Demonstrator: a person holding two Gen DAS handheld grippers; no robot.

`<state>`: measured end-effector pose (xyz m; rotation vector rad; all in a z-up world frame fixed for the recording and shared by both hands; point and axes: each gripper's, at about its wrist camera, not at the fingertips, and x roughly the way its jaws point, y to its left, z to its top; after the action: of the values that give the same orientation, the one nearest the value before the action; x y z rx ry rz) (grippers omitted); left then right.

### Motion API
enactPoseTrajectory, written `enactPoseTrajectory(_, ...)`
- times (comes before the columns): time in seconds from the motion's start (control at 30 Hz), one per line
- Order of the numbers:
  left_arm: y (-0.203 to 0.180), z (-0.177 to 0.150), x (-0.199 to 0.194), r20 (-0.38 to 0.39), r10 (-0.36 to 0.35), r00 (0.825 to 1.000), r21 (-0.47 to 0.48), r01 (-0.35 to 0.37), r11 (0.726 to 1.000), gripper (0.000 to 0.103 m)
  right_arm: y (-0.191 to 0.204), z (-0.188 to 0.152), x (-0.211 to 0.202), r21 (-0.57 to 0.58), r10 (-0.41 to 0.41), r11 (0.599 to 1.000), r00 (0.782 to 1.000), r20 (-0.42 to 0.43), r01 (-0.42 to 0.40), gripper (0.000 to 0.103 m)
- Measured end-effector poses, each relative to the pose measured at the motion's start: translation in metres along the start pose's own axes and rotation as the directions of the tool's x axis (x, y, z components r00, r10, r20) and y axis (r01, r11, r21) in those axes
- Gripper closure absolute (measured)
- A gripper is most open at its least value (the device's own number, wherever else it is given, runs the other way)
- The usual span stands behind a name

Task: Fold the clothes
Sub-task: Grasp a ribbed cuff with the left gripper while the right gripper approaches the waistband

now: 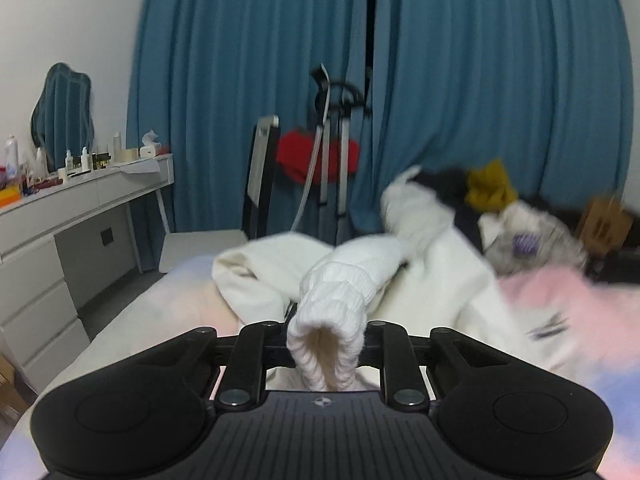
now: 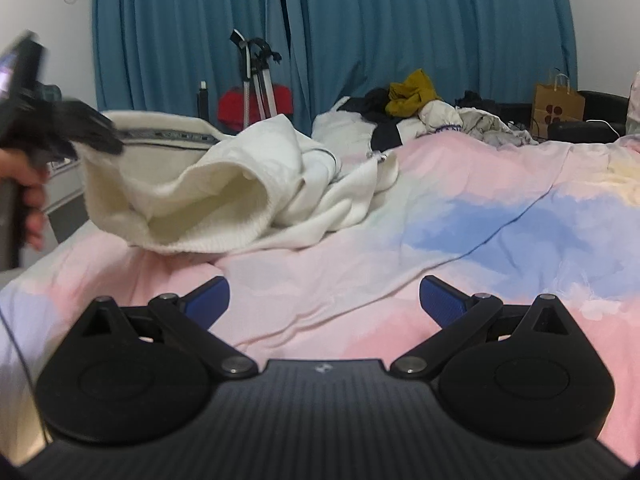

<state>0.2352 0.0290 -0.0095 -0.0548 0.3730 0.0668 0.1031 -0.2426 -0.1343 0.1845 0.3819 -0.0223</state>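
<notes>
left claw (image 1: 325, 344) pinching ribbed cuff of white sweater (image 2: 208, 184) | sleeve axis toward 12 o'clock | right claw (image 2: 324, 300) spread, empty, low over bed (image 2: 460, 240) | sweater heaped at its 11 o'clock | free cuff nearer right claw

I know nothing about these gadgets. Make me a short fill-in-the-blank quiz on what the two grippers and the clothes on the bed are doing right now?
1. The left gripper is shut on the ribbed ____ of a white sweater.
2. The right gripper holds nothing; its jaws stand ____ above the pastel bedspread.
3. On the clothes pile at the far side of the bed lies a ____-coloured garment.
4. Behind the bed hang ____ curtains.

Missing words: cuff; open; mustard; blue
</notes>
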Motion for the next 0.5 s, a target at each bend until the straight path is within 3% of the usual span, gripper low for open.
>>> enactPoseTrajectory(0.27,0.055,-0.008,-0.115,0.057,-0.040,0.998,-0.140,0.048,0.989,0.082,0.009,0.007,-0.028,0.020,0.020,1.000,0.995,0.101,-0.022,0.000)
enactPoseTrajectory(0.5,0.120,-0.029,-0.134,0.007,-0.012,1.000,-0.257,0.014,0.966,0.082,0.011,0.006,-0.037,0.108,0.132,0.984,0.988,0.081,-0.140,0.000)
